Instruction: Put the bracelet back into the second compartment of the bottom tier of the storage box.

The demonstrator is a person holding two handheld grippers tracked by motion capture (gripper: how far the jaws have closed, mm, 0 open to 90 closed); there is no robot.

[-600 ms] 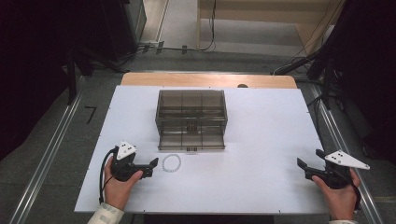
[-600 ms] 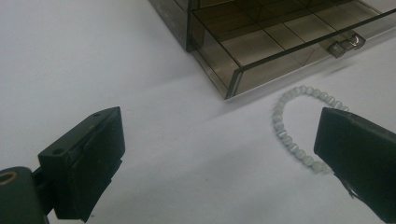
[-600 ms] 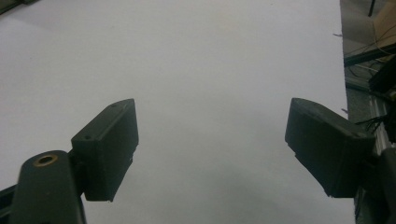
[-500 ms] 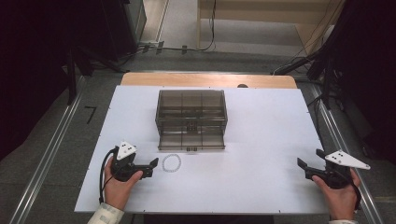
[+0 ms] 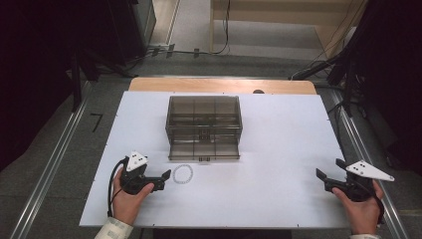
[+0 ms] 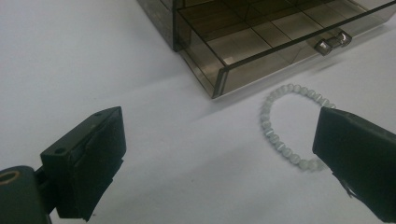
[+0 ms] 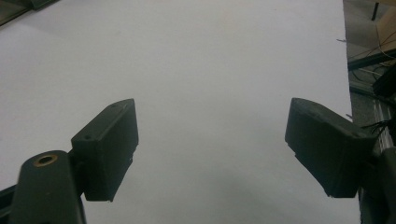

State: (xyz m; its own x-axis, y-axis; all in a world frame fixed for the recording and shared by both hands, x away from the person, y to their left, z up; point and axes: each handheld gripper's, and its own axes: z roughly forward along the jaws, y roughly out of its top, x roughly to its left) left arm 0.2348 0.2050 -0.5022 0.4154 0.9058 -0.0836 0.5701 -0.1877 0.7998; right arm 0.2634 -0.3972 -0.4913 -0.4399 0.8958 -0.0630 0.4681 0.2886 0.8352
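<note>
High view showed a white rectangular tabletop (image 5: 278, 149) with a smoky, translucent plastic drawer cabinet (image 5: 203, 121) standing near its middle, toward the far side. The cabinet's bottom drawer (image 5: 204, 151) was pulled out toward the person, and its inside was split by dividers into small compartments. A small metal handle (image 6: 333, 42) sat on the drawer's front.

Just in front of the open drawer, slightly to the cabinet's left, a pale round beaded bracelet (image 5: 182, 174) lay flat on the tabletop, close to the drawer front but not touching it.

The left gripper (image 5: 164, 178), black with a grey three-cornered plate on top, was held by the person's left hand (image 5: 128, 196) in front of the cabinet and to its left. Its tips pointed at the bracelet and stood just beside it. In the left gripper view its jaws were spread wide with nothing between them, and the bracelet (image 6: 285, 126) lay ahead near one jaw, which partly covered its near edge.

The right gripper (image 5: 329, 172), held by the right hand (image 5: 362, 211), sat well apart from the cabinet, near the tabletop's front right corner. In the right gripper view its jaws were also spread wide over bare white tabletop (image 7: 210, 70).
</note>
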